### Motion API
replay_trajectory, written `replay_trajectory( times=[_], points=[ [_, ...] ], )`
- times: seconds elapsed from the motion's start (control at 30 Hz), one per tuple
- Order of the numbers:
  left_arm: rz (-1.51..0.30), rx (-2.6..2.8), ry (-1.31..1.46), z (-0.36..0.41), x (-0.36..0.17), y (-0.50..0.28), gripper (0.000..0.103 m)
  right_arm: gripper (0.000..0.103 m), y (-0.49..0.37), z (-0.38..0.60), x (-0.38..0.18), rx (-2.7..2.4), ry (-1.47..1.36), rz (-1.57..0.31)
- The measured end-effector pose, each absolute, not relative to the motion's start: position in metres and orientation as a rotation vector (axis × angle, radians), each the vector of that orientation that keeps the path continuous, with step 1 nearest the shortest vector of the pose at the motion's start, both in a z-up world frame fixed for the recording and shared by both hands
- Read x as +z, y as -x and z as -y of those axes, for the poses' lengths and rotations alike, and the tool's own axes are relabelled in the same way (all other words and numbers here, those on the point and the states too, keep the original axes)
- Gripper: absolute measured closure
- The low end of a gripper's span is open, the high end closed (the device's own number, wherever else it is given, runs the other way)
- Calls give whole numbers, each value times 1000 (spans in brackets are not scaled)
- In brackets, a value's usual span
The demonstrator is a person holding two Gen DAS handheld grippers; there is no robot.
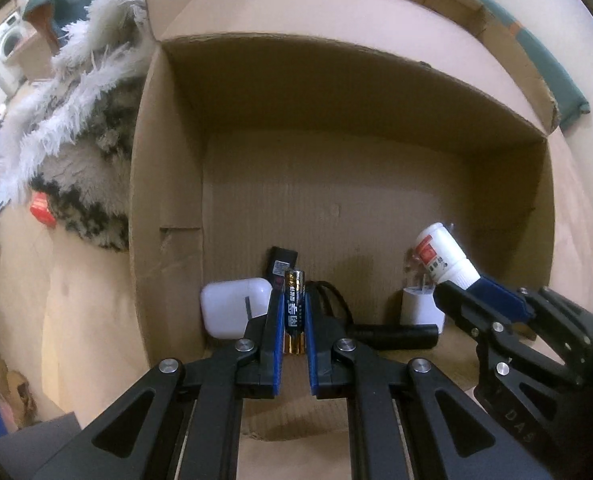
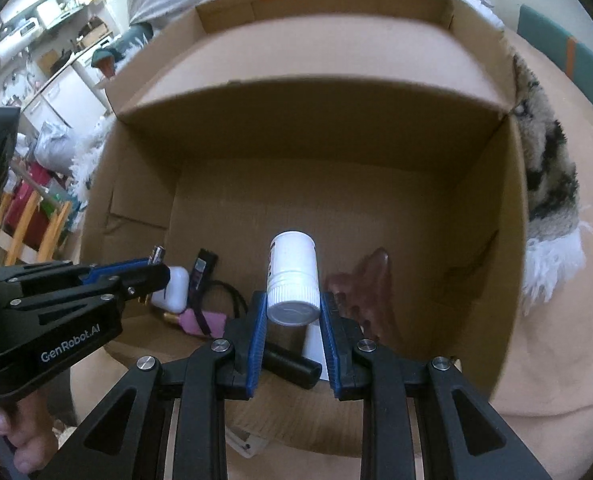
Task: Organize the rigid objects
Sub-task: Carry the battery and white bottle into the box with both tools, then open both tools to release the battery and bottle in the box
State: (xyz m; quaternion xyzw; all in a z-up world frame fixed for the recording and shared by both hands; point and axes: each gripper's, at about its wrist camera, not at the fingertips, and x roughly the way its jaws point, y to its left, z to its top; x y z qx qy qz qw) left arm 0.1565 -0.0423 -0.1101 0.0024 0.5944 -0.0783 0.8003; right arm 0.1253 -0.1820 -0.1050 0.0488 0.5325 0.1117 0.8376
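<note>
Both grippers hang over the open cardboard box. The left gripper, its side printed "GenRobot.AI", has its jaws clamped on a black-and-gold battery with Chinese lettering. The right gripper pinches a small white bottle by its ribbed cap; its red label is too small to read. A white earbud case lies on the box floor.
</note>
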Motion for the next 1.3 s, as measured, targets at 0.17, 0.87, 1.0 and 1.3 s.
replay_trajectory(
  times=[0.17,0.87,1.0,1.3],
  points=[
    [-1247,-165,-35,46,-109,-157,94,76,-128,182,-114,234,-92,-1145],
    [-1228,-156,-98,57,-121,-154,94,32,-141,190,-115,175,-178,-1132],
    [-1223,-155,-103,59,-121,-152,94,28,-141,193,-105,183,-208,-1075],
    [-1209,-166,-96,61,-112,-147,60,27,-141,190,-107,189,-203,-1092]
  ],
)
